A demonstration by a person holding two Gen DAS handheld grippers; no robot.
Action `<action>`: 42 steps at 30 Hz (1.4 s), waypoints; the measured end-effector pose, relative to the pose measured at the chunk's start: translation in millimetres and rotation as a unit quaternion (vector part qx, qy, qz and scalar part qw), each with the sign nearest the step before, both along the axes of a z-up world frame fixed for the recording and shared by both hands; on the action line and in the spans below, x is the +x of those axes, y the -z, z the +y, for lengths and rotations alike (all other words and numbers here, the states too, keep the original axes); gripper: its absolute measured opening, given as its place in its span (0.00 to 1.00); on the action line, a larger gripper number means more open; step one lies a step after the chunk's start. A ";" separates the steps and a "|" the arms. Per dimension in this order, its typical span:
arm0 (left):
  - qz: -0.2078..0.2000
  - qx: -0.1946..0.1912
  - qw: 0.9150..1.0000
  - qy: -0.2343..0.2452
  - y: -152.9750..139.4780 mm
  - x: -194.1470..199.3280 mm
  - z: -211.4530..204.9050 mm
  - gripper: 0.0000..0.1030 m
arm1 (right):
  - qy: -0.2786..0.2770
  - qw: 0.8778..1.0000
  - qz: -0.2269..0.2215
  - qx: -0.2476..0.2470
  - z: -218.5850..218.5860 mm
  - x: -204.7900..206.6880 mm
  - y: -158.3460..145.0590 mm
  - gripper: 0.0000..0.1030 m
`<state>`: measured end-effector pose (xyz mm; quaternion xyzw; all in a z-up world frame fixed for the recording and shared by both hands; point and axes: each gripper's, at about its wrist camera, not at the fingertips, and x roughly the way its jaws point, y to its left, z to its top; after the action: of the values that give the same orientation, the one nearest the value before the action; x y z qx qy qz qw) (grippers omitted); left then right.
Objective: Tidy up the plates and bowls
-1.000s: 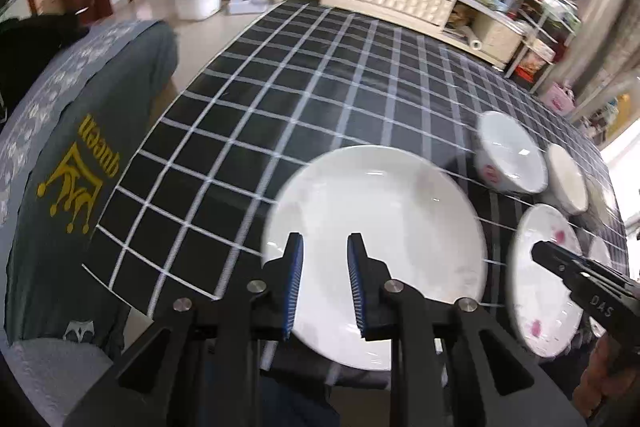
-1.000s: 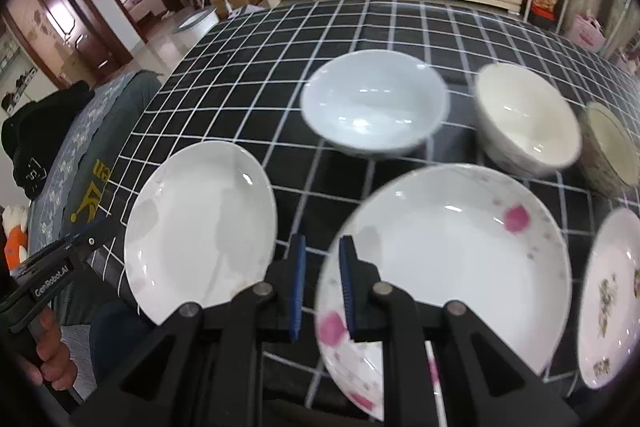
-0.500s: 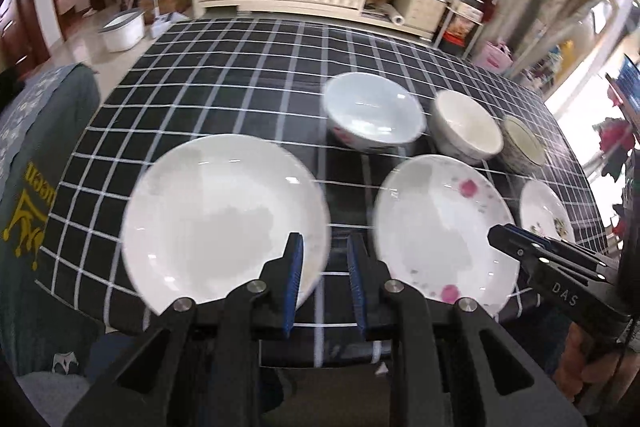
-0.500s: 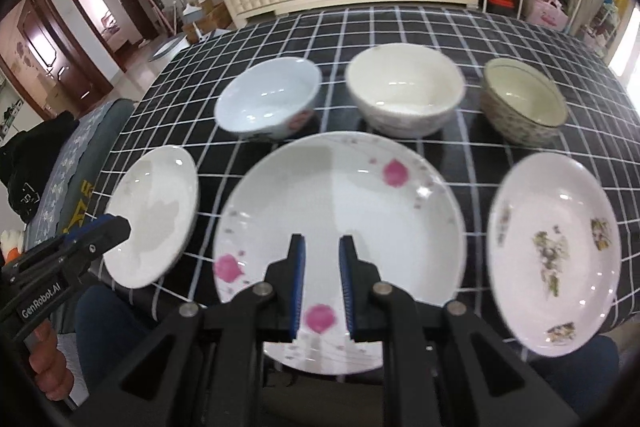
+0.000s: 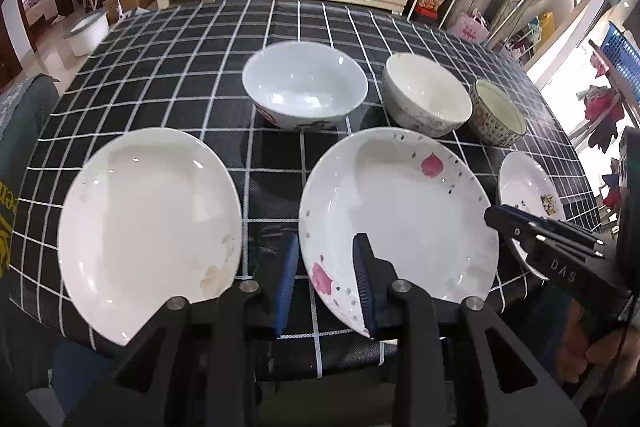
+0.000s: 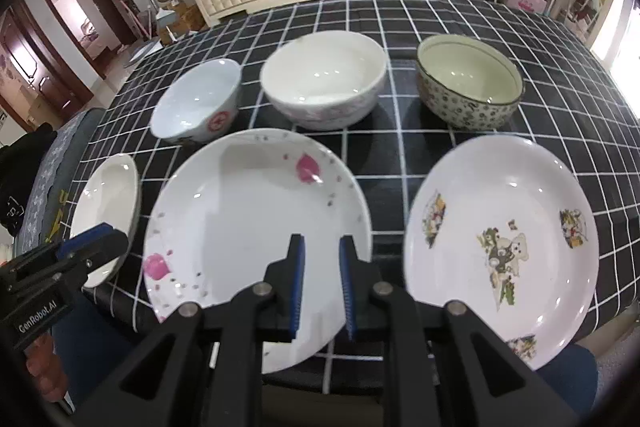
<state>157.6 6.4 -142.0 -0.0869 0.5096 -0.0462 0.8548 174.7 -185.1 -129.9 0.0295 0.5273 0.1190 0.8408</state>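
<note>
A: Where are the dishes?

B: All on the checked surface (image 5: pixel 168 75). Three plates along the near edge: a plain white plate (image 5: pixel 148 227) at the left, a pink-petal plate (image 5: pixel 400 219) in the middle, a cartoon plate (image 6: pixel 504 247) at the right. Behind them stand a pale blue bowl (image 5: pixel 304 83), a white bowl (image 5: pixel 424 99) and a patterned bowl (image 5: pixel 496 111).

A: And the tools?

B: The left tool (image 5: pixel 324 279) hangs over the gap between the plain and petal plates, jaws opening, nothing between them. The right tool (image 6: pixel 320 287) is over the petal plate's right rim, jaws narrowly apart, gripping nothing.
</note>
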 end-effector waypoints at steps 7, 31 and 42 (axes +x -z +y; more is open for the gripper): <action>0.025 0.004 1.000 -0.004 21.5 18.6 0.6 0.25 | -0.009 1.000 0.000 -0.010 -2.1 17.7 6.7 0.20; 0.064 -0.013 0.998 0.014 54.7 37.3 0.2 0.25 | -0.053 0.997 0.039 -0.031 -1.7 39.4 29.4 0.37; 0.057 -0.001 0.998 0.017 54.0 28.7 -2.2 0.19 | -0.022 0.998 0.039 -0.044 -3.1 18.8 28.0 0.27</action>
<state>186.3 4.2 -196.0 -0.0812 0.5587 -0.0559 0.8235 193.5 -188.1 -157.8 -0.0147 0.5650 0.1126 0.8172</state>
